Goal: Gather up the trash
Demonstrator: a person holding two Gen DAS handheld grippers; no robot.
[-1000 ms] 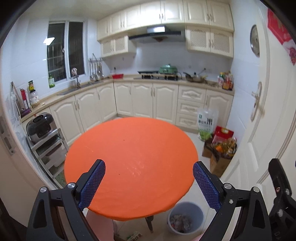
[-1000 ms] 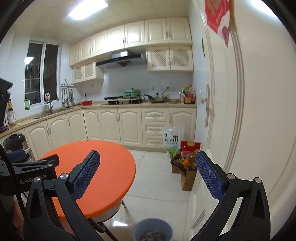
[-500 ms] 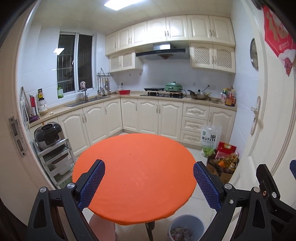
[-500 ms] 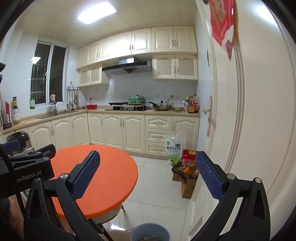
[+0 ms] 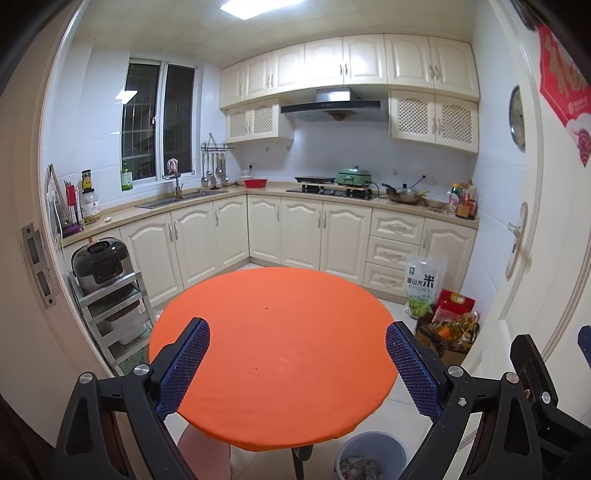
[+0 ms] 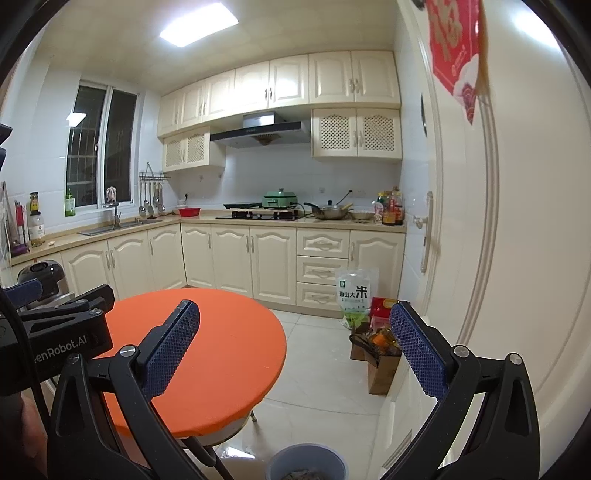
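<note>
Orange tabletop [image 5: 273, 354] looks bare, trash apparently already in the grey bin [image 5: 369, 458] on the floor beneath its edge, though tiny specks remain unclear; left gripper [image 5: 295, 373] and right gripper [image 6: 295, 354] both gape wide, empty.

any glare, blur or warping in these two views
Left wrist view: ceiling light blown out, its reflection in the window; fisheye bends the door frame. Right wrist view: ceiling light overexposed, glossy floor shows sheen; corners vignetted. Both reasonably sharp.
</note>
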